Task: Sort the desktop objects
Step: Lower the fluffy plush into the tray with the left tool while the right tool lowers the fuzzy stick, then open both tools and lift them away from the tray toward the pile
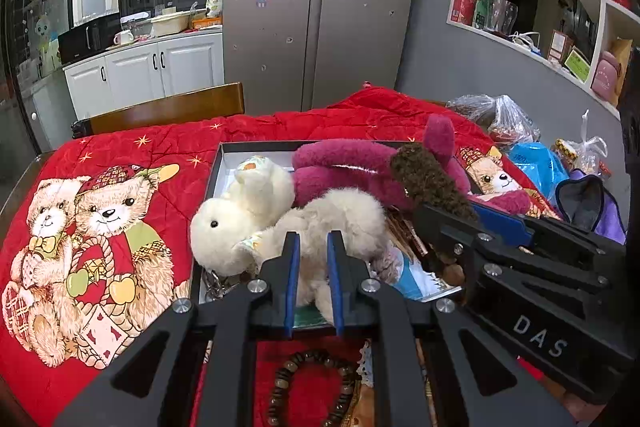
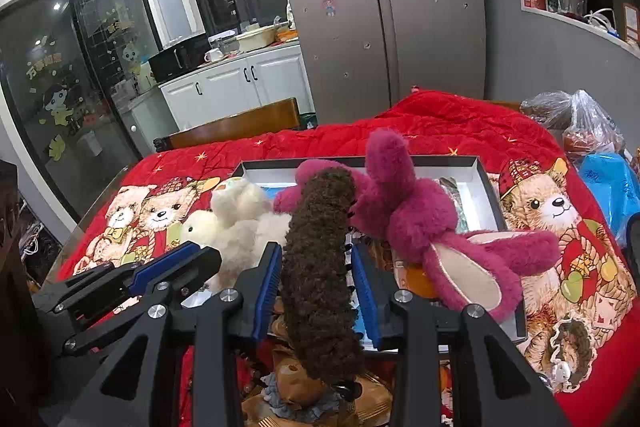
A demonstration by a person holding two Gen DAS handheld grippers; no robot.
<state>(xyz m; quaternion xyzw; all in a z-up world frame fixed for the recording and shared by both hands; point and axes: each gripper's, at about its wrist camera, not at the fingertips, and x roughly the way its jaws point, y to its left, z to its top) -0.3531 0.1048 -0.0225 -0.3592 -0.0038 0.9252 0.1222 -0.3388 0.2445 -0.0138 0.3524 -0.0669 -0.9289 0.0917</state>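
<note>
Right tongs [image 2: 316, 267] clamped on brown furry hair clip [image 2: 320, 267], long axis 12-to-6 between the pads, above box [image 2: 486, 183]. Left tongs [image 1: 313, 259] nearly together, pinching white plush rabbit [image 1: 304, 219], at 9 o'clock alongside.

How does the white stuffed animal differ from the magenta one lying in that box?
The white plush toy is cream-coloured and curled up at the left of the box; the magenta plush toy is deep pink and sprawls to the right, one long ear draped over the box's rim. The white one sits between the jaws of the left gripper; the magenta one is in neither gripper. Both are fluffy and lie in the same box.
</note>
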